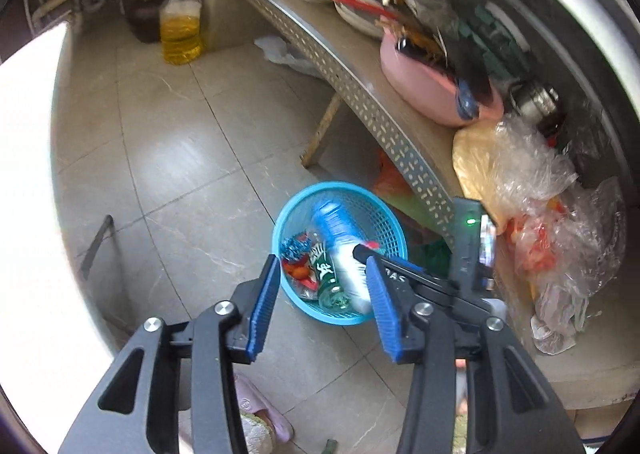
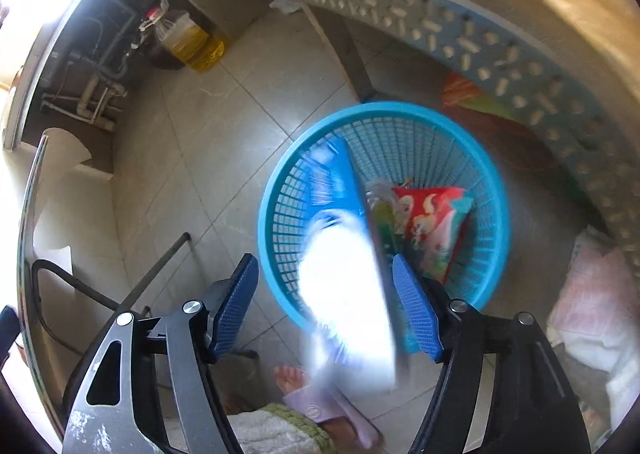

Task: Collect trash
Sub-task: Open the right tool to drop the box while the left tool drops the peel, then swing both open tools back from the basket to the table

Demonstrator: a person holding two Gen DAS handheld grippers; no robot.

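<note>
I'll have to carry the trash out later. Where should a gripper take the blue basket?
On the solid rim of the blue basket, at the side facing the open floor, coming straight down with one finger inside. The walls are open mesh, and the shelf overhangs the opposite side.

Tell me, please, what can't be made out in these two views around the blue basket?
- Right wrist view: the white object between the right gripper's fingers is overexposed and blurred.
- Left wrist view: the basket's near rim is covered by the left gripper.
- Both views: the labels on the wrappers are too small or blurred to read.
</note>
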